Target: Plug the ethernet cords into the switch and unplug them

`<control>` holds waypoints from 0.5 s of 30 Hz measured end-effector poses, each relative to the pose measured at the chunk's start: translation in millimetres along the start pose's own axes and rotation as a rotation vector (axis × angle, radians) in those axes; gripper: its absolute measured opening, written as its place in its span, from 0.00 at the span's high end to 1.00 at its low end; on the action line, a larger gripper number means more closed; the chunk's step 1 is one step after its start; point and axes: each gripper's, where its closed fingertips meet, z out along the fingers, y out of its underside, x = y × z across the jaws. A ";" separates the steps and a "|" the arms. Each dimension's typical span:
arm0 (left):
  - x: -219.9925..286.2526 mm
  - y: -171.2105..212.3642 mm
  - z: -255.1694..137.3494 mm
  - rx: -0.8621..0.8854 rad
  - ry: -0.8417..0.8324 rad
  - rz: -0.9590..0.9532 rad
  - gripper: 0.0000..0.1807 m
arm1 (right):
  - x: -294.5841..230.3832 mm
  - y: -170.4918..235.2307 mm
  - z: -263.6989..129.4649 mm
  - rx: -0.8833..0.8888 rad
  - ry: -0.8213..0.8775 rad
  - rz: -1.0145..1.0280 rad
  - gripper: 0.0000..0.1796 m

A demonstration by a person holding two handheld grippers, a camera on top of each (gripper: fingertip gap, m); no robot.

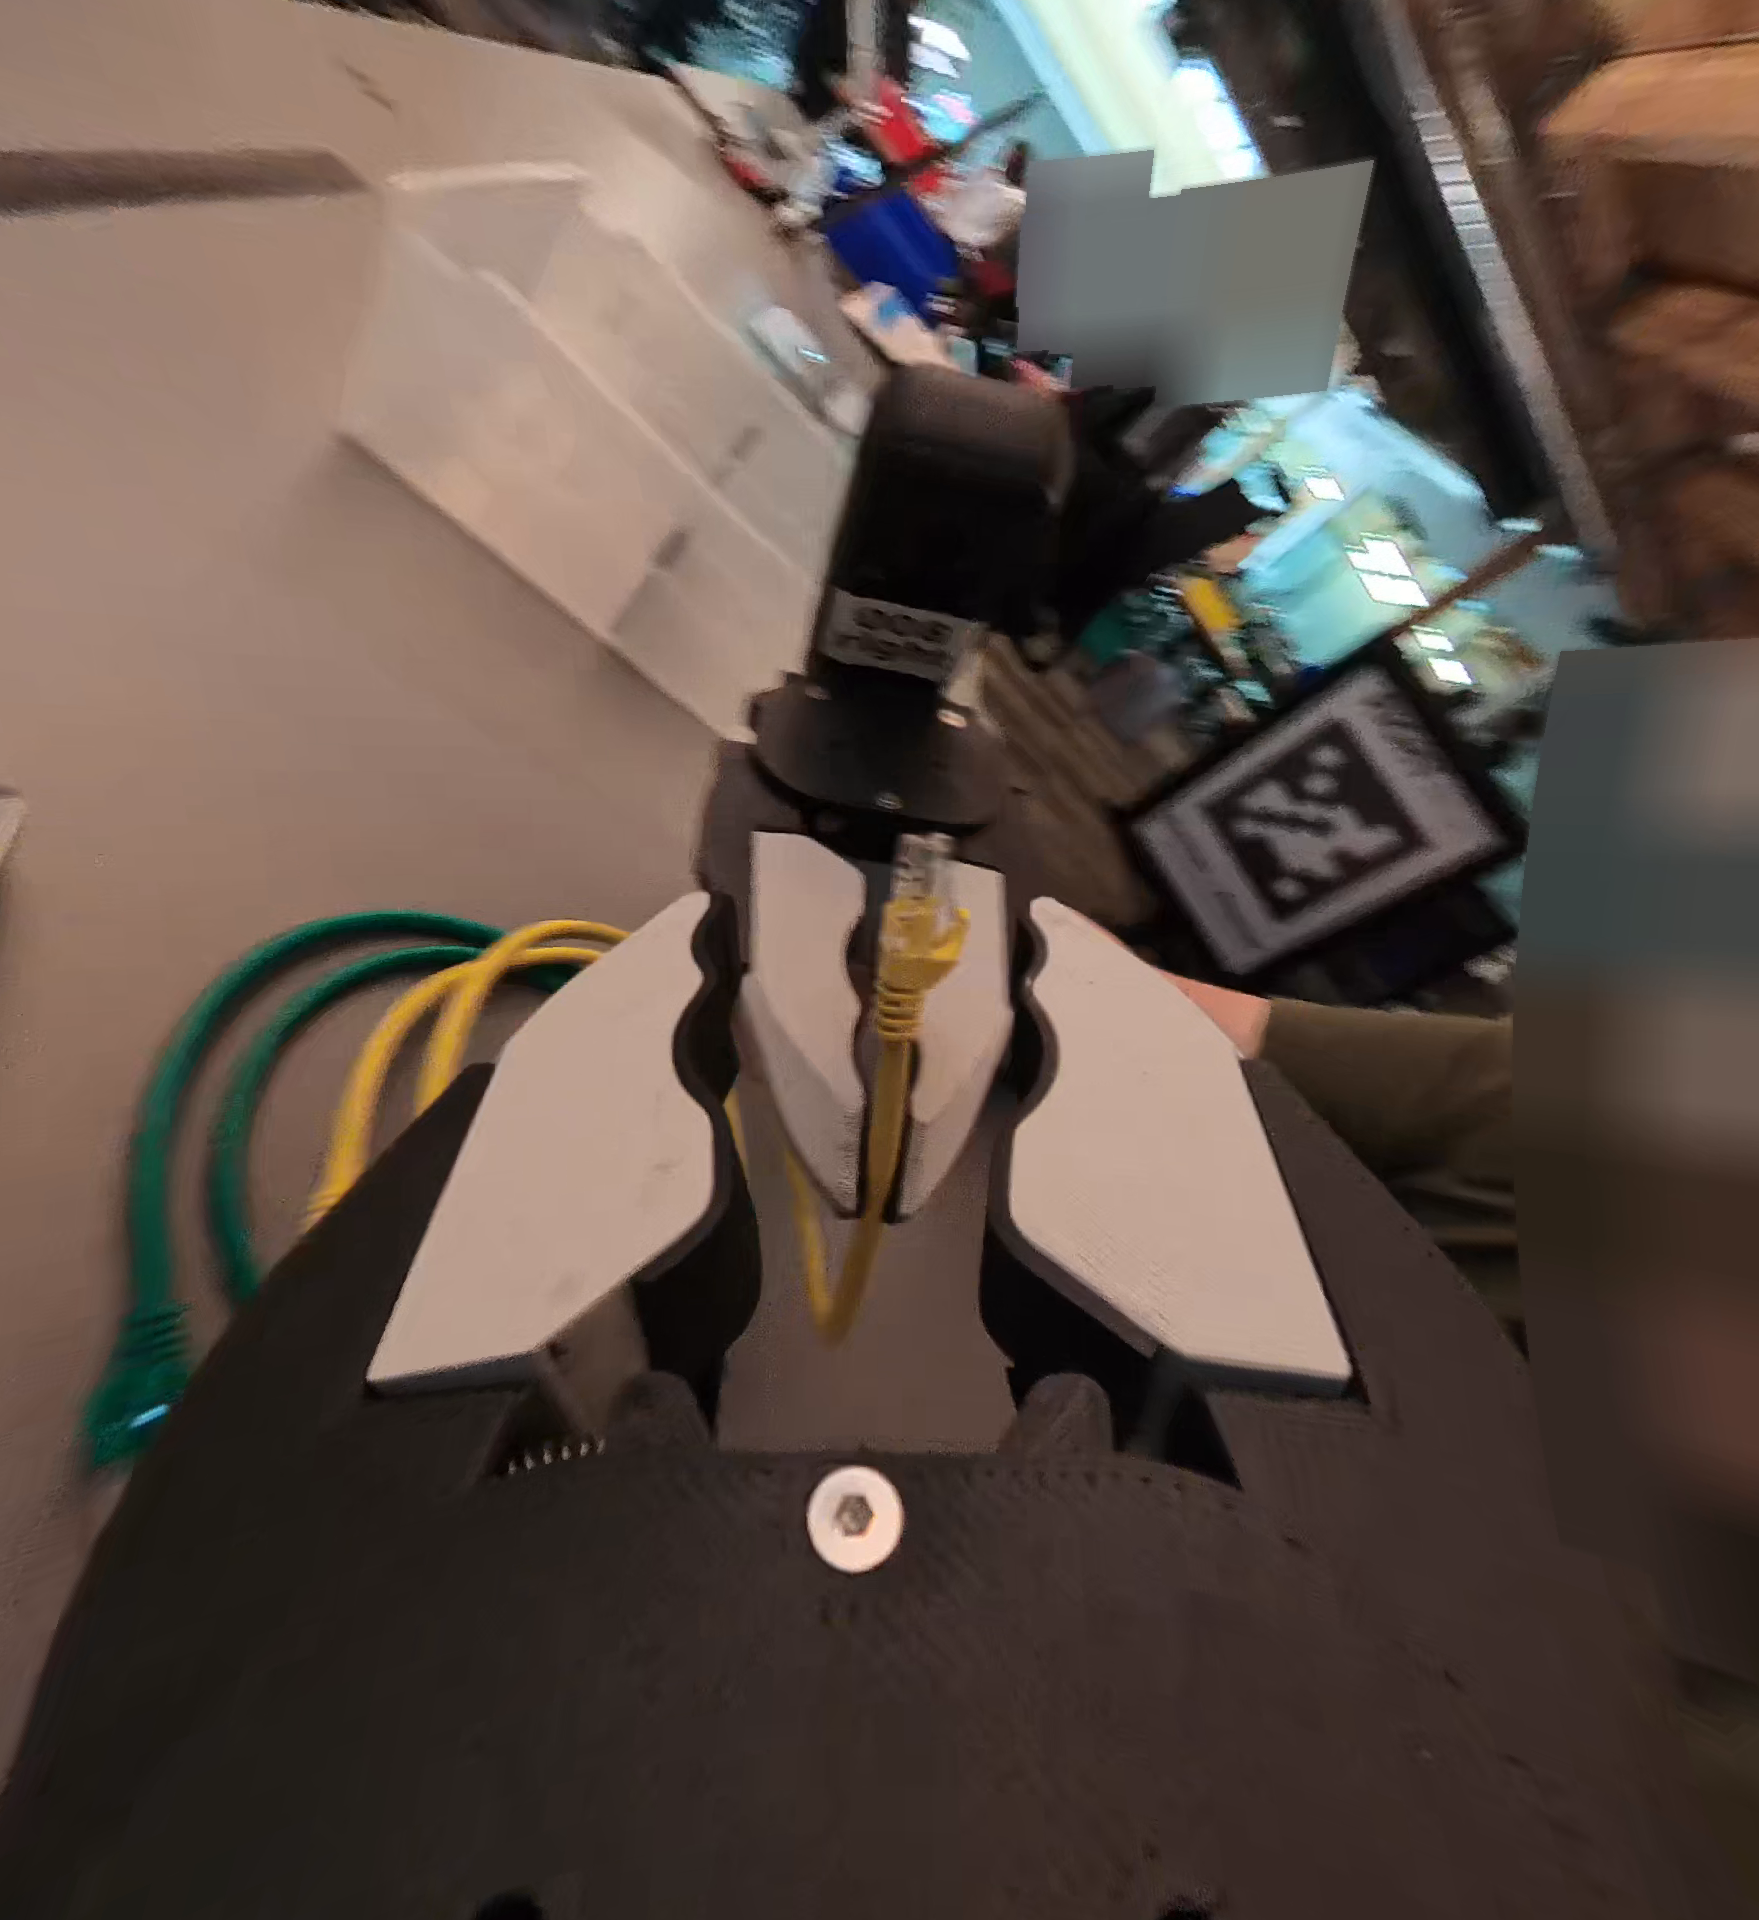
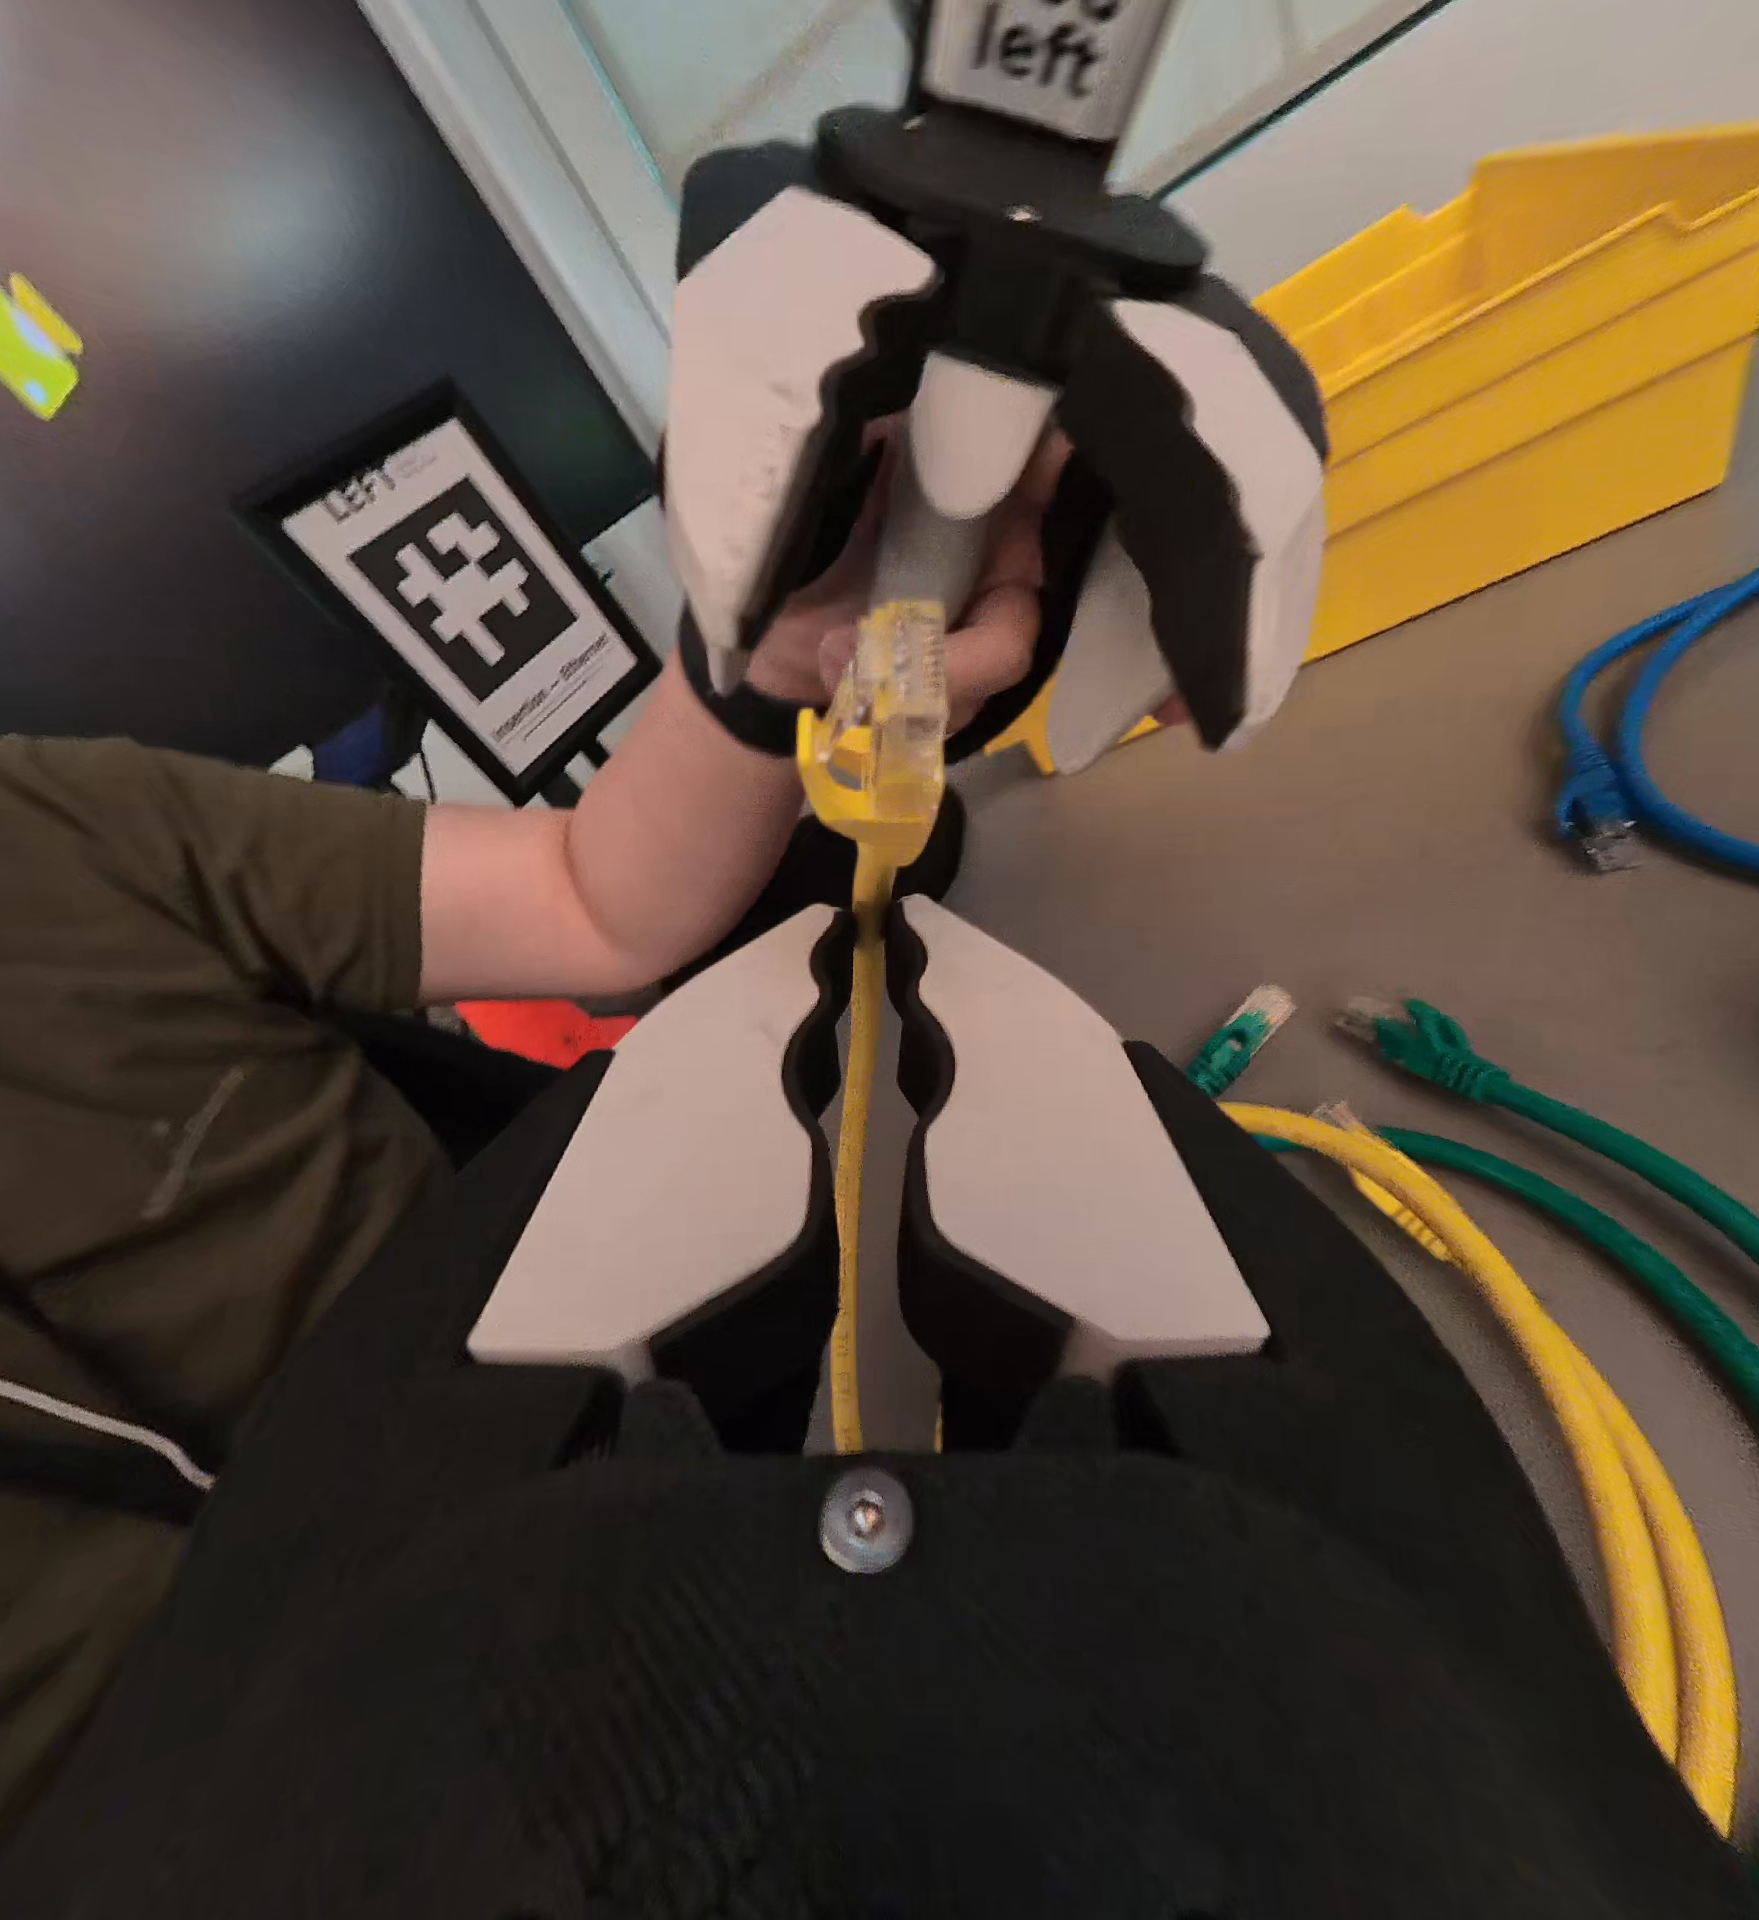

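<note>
Between the two grippers, above the grey table (image 2: 1374, 790), a yellow ethernet cord (image 2: 859, 1143) is held up with its clear plug (image 2: 890, 686) pointing away from the right gripper (image 2: 867, 914). The right gripper's fingers (image 2: 1041, 1143) are pressed together on the cord just behind the yellow boot, so the plug stands free beyond the tips. Facing that plug, the left gripper (image 1: 864, 935) is seen with its fingers (image 1: 563, 1143) spread wide and nothing between them; in the right wrist view the plug lies just in front of its opening.

Below the plug, the rest of the cord is seen trailing down to the table, where its loops lie among a green cord (image 2: 1602, 1132) and, farther from the plug, a blue cord (image 2: 1623, 727). Behind the blue cord a yellow bin (image 2: 1540, 343) is stacked. No switch can be made out in either view.

The cord is judged light and limp, so it will sag and swing if held far back from the plug. The plug itself is judged stiff and small, with a thin latch tab that could be bent or snapped. A hold on the ribbed boot, sides pinched and tab left free, is thought best for steering it into a port.
</note>
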 end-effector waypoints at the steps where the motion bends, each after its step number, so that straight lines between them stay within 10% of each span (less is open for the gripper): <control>1: 7.9 5.9 2.7 -0.029 0.085 -0.023 0.72 | -2.6 3.3 -0.7 -0.026 -0.012 -0.002 0.96; 15: -5.5 34.4 35.5 -0.182 -0.003 0.082 0.92 | 5.6 21.1 -4.0 -0.111 -0.002 0.041 0.96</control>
